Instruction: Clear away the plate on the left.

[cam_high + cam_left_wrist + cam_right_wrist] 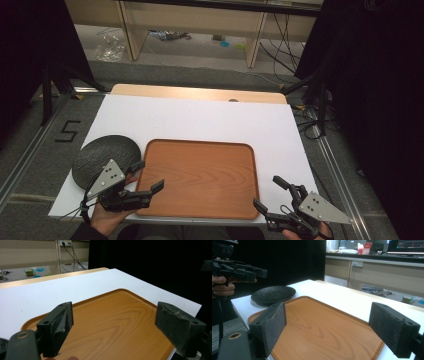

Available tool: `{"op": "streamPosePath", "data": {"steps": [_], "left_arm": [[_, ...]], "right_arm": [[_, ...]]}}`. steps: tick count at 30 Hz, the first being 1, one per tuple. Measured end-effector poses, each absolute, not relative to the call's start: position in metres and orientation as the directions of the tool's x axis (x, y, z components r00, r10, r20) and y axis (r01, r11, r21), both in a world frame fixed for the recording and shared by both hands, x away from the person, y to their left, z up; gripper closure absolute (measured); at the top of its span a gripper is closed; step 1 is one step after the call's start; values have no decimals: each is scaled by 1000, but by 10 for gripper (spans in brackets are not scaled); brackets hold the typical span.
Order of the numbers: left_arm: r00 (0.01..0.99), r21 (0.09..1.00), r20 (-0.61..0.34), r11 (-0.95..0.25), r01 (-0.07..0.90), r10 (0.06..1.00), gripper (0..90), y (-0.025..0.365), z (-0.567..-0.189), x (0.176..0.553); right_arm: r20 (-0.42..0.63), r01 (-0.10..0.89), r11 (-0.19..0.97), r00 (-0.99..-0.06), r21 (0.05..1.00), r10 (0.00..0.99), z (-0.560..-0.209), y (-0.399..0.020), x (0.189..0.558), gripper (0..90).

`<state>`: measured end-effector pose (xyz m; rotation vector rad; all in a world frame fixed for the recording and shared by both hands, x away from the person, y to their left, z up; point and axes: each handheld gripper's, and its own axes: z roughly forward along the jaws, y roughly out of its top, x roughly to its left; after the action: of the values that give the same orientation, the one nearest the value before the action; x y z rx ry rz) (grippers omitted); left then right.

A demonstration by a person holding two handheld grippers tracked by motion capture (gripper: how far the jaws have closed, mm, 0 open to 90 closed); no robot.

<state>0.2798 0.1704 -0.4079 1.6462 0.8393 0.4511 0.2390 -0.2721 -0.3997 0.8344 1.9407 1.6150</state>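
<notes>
**High view entry: 2 claws staged at the tray, nothing lifted**

Item 1, wooden tray [200,177]: flat on the white counter [210,120], near edge, bare.

Item 2, dark plate [102,157]: on the counter, touching or just beside the tray's left rim; I cannot tell which.

Item 3, left claw [148,176]: jaws wide, holding nothing, over the tray's left front corner with the plate just beside it.

Item 4, right claw [268,192]: jaws wide, holding nothing, off the tray's right front corner.

I judge this the approach step. Next I would swing my left claw onto the plate's rim and close.
</notes>
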Motion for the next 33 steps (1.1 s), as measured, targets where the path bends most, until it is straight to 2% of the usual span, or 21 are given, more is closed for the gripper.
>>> {"op": "streamPosePath", "data": {"steps": [16, 22, 33], "left_arm": [[666, 955, -164, -53, 293, 727, 148, 175, -407, 281], [650, 950, -199, -20, 313, 734, 148, 184, -405, 283], [561, 938, -239, 39, 344, 793, 149, 220, -401, 287]], "right_arm": [[19, 147, 122, -709, 982, 705, -400, -271, 239, 157], [15, 145, 125, -709, 982, 705, -400, -271, 239, 157], [-1, 136, 139, -712, 981, 702, -400, -271, 239, 157]]}}
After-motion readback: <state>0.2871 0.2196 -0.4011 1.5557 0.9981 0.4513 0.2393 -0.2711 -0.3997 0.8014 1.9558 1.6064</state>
